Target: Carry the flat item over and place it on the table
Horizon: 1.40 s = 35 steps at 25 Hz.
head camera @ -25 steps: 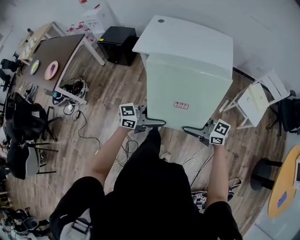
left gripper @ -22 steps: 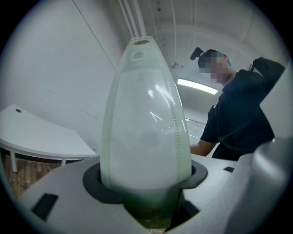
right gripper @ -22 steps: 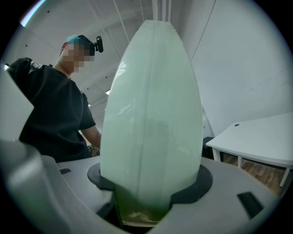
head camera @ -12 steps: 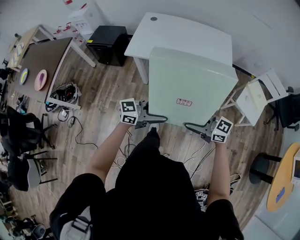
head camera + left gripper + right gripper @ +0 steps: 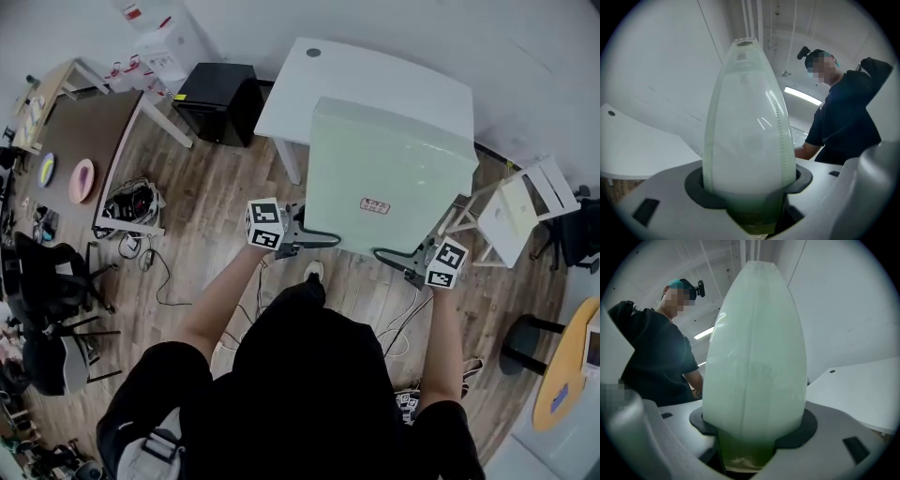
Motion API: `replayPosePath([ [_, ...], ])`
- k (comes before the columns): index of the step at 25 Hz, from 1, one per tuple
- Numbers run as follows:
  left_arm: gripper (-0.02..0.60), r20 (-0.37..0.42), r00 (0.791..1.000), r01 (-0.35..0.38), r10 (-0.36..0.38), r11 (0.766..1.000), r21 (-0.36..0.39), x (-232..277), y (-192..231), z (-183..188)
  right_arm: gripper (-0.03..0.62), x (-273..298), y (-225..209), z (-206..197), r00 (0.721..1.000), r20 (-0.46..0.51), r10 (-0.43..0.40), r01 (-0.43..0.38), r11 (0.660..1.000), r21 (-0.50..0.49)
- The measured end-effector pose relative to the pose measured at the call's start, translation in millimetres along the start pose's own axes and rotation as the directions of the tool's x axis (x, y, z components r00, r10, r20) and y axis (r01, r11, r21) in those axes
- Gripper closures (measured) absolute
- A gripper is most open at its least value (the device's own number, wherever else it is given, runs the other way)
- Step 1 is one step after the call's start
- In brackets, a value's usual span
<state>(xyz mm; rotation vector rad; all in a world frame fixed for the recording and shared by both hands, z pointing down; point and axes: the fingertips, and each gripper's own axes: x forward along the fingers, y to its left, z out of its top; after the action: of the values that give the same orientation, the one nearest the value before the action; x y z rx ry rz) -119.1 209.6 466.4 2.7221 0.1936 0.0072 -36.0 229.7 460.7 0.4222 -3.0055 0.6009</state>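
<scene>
A large pale green flat panel [image 5: 389, 173] with a small red label hangs in the air, partly over the white table [image 5: 366, 84]. My left gripper [image 5: 314, 236] is shut on the panel's near left edge. On the near right edge my right gripper [image 5: 394, 256] is shut too. In the left gripper view the panel's edge [image 5: 749, 126] rises from between the jaws and fills the middle. The right gripper view shows the same edge-on panel [image 5: 757, 357] clamped between its jaws, with the white table [image 5: 862, 390] at the right.
A black box [image 5: 217, 101] stands left of the white table. Farther left is a brown table [image 5: 84, 131] with plates. A white folding chair [image 5: 516, 206] stands at the right, a round wooden table [image 5: 567, 375] beyond it. Cables lie on the wooden floor [image 5: 197, 244].
Both grippers and the panel have moved forward towards the white table; the panel now covers more of the tabletop. The grip on both edges is unchanged.
</scene>
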Motion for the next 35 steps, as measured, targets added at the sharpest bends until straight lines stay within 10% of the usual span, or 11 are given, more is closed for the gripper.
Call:
replayPosePath([
  [19, 0.268, -0.054, 0.992, 0.115, -0.116, 0.993, -0.01, -19, 69, 32, 0.279, 28, -57, 26, 0.991, 0.069, -0.119, 0.116, 0.992, 0.039],
  [35, 0.268, -0.034, 0.999, 0.038, -0.04, 0.998, -0.046, 3, 136, 50, 0.279, 15, -133, 43, 0.996, 0.062, -0.059, 0.056, 0.997, 0.043],
])
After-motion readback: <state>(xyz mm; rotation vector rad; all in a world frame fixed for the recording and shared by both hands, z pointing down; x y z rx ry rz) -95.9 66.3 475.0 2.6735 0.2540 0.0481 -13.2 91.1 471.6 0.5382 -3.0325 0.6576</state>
